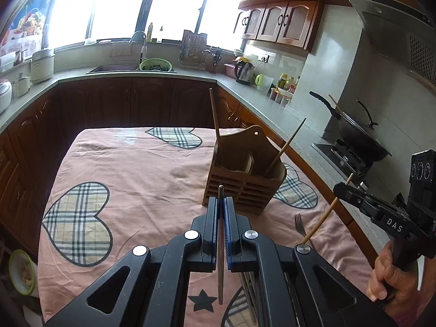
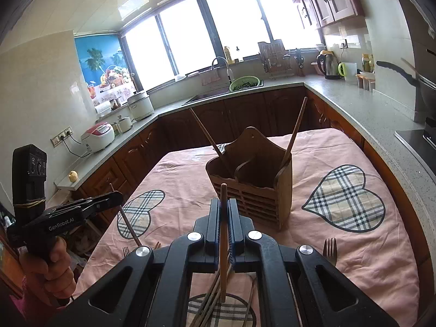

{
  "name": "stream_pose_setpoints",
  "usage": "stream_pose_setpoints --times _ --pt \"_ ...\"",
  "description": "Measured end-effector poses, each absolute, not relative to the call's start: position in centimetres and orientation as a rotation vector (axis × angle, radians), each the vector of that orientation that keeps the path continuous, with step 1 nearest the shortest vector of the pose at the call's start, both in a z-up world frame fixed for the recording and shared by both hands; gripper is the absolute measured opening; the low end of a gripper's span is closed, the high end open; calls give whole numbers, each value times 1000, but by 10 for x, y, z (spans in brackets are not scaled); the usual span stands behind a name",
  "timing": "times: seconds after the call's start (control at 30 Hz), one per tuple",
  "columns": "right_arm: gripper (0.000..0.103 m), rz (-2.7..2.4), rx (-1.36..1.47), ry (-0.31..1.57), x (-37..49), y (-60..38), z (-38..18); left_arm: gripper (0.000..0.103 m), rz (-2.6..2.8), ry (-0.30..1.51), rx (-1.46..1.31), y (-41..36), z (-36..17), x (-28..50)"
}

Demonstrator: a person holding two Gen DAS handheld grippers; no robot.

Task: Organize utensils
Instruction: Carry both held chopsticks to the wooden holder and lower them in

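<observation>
Left wrist view: tongs (image 1: 221, 204) shut on metal chopstick (image 1: 220, 245), lengthwise between pads, tip forward.

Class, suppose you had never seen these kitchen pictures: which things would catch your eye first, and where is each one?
Most striking are the two black tools, each shut on a single stick: the left tool grips a thin grey metal chopstick, the right tool a brown wooden chopstick. Beyond them a slatted wooden utensil holder stands on the pink heart-patterned tablecloth, with two sticks leaning inside.

My black fingers (image 1: 221, 204) w/ blue pads; pink cloth surface (image 1: 141, 169), plaid hearts; brown slatted wooden utensil holder (image 1: 245, 174); grey-speckled counter (image 1: 299, 133).
</observation>
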State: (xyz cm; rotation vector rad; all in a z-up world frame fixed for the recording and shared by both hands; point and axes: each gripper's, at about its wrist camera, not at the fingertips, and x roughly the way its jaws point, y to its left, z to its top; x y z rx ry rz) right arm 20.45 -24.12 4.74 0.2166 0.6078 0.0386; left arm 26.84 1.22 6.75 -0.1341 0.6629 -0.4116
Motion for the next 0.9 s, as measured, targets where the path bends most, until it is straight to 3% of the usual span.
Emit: stream_pose_setpoints --times 0.9 --pt "5 -60 215 365 254 -283 125 3 -409 441 -182 -2 118 339"
